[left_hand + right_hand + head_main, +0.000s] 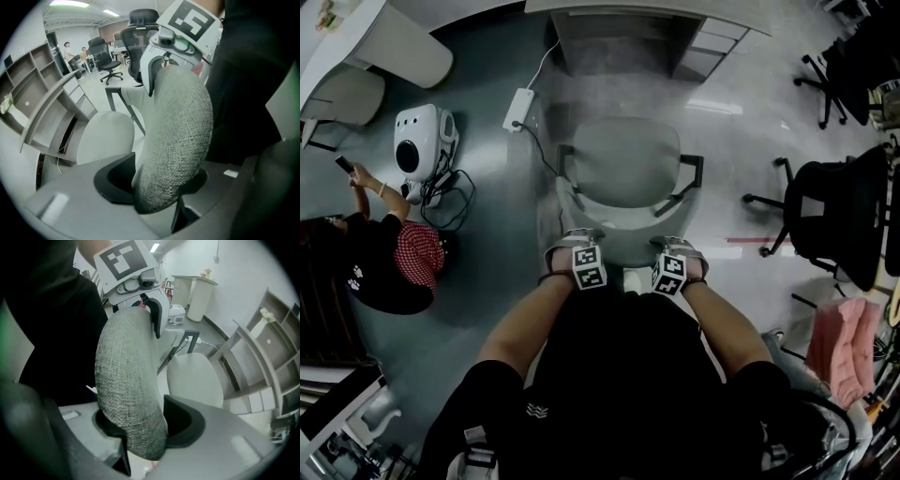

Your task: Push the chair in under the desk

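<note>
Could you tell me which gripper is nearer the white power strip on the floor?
Left. The left gripper clamps the chair backrest at the end nearer the power strip; the right gripper clamps its other end, farther away.

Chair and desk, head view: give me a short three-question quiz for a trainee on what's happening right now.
1. True or false: the chair is already fully under the desk.
2. Which part do the left gripper and right gripper clamp? A armrest, B backrest, C seat.
3. Name the slim white item, cable attached, just left of the chair in the head view.

Key: 1 false, the chair stands in front of the desk. 2 B, each gripper is shut on the backrest's top edge. 3 power strip.
</note>
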Available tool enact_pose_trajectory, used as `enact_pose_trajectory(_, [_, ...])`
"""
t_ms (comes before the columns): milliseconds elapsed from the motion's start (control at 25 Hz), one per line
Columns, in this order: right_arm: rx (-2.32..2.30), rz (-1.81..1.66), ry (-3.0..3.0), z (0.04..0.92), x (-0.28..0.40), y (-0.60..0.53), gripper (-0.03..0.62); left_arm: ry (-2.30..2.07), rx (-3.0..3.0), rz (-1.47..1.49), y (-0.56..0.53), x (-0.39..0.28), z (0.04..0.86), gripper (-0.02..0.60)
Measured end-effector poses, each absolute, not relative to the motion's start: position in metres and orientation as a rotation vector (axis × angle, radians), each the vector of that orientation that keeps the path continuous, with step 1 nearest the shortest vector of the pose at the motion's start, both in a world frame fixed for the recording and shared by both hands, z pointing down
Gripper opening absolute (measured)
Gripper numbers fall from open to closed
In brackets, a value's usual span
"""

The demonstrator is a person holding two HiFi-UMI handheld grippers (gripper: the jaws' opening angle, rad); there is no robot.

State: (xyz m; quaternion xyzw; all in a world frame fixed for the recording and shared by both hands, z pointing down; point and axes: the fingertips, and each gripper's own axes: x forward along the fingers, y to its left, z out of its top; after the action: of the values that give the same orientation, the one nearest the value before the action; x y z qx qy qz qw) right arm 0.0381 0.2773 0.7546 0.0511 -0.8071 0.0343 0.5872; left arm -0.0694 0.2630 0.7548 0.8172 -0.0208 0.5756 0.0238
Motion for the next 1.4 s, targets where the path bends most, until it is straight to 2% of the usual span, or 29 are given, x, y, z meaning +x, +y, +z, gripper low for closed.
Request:
enact_pose_trajectory(680, [0.182, 0.111, -1.884, 0.753, 0.024, 0.141, 0.183, -0.04, 2.536, 1.79, 0.122, -0.083, 0.755, 0.216])
enact_pose_trajectory(1400, [0.161, 0.084, -1.914, 0.767, 0.048, -0.029, 0.181, -0.064, 2.487, 1.841, -0.047, -0.061, 0.769, 0.21])
